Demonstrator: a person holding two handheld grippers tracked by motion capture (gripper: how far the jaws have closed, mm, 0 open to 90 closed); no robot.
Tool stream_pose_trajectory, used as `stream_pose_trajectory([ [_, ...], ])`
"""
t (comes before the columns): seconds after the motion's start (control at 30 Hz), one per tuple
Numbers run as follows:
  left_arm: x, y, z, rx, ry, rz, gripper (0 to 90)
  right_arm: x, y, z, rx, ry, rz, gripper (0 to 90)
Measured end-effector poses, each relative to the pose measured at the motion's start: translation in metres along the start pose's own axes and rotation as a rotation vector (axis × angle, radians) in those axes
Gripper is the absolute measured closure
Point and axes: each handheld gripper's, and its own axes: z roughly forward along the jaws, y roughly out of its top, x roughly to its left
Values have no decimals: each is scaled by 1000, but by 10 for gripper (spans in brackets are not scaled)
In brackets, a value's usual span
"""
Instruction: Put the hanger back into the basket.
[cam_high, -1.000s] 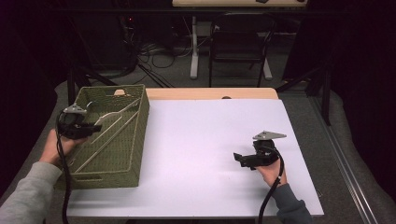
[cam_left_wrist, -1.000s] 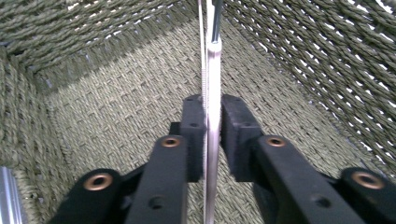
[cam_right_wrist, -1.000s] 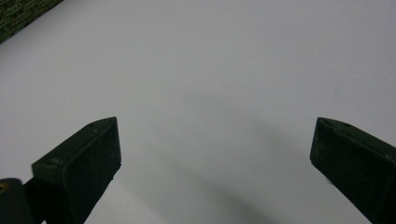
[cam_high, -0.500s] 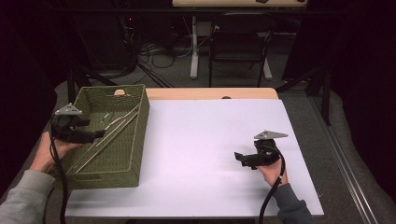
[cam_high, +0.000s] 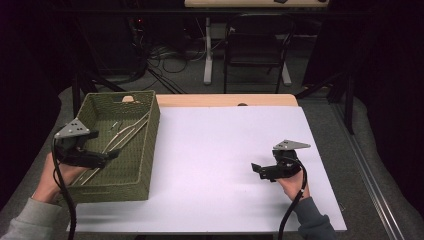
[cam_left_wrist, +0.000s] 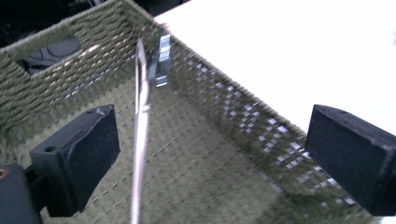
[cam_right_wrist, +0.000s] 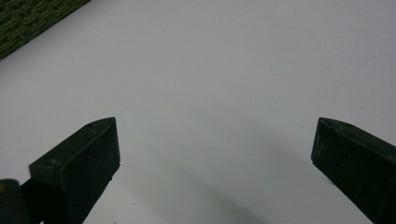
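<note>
Reaching looks like the step in hand: the left gripper (cam_high: 102, 157) hangs over the one basket (cam_high: 145, 150) at the desk's (cam_high: 225, 150) left edge, jaws spread and empty above two long metal tongs (cam_high: 122, 135). Next, lower and pinch one. The right gripper (cam_high: 257, 170) rests apart, jaws spread.

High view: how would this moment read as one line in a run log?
left gripper: open, over basket | long thin utensils: inside basket | right gripper: open, empty, over white table
</note>
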Motion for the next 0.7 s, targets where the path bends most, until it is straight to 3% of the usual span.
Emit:
stream_pose_trajectory([
  [0.07,-9,0,-1,-24,-6,2,7,2,0,-3,-12,7,-9,2],
  [0.23,-44,2,5,-62,-6,63,2,6,-2,-10,-44,23,-33,0],
  [0.43,-86,1,23,-91,-83,124,1,12,-7,-21,-76,42,-58,0],
  [0.47,-86,1,23,-91,-83,124,1,12,-7,-21,-76,42,-58,0],
  [0.5,-98,-1,30,-98,-109,147,1,15,-10,-25,-86,47,-64,0],
  [0.7,-126,-8,54,-99,-180,187,1,23,-18,-31,-98,54,-91,0],
])
